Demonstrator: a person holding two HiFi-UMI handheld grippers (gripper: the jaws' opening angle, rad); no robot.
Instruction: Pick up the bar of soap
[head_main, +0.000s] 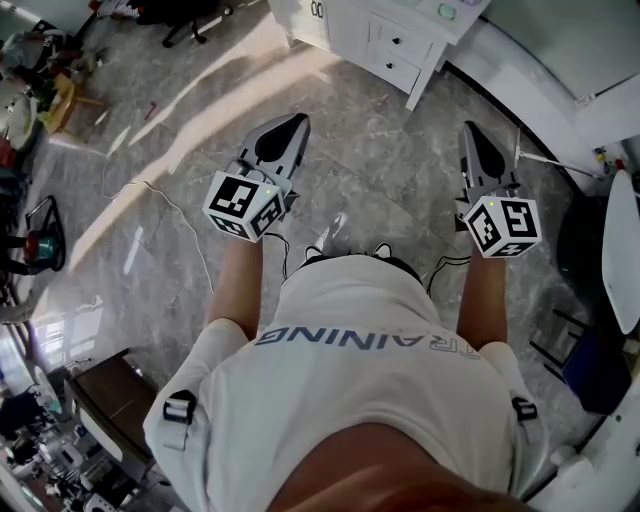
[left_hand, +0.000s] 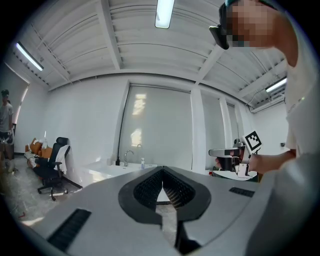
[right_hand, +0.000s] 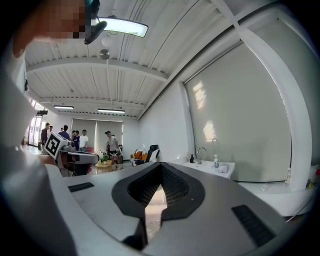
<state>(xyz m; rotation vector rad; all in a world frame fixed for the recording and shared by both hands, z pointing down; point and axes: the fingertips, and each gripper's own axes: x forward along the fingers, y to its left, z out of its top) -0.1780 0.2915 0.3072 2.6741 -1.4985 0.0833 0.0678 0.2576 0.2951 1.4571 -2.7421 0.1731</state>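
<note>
I stand on a marble floor facing a white sink counter (head_main: 400, 35). A small pale green object (head_main: 447, 11) lies on the counter top; I cannot tell whether it is the bar of soap. In the right gripper view a small whitish item (right_hand: 223, 168) sits beside a pump bottle (right_hand: 215, 161) and a tap (right_hand: 200, 151). My left gripper (head_main: 293, 124) is held out over the floor, jaws shut and empty, its tips (left_hand: 162, 170) meeting. My right gripper (head_main: 470, 130) is level with it, also shut on nothing (right_hand: 161, 166).
A cable (head_main: 150, 190) trails across the floor at the left. An office chair (left_hand: 52, 167) stands left of the counter. Several people (right_hand: 80, 140) stand far off across the room. A white rounded fixture (head_main: 622, 250) and dark clutter sit at my right.
</note>
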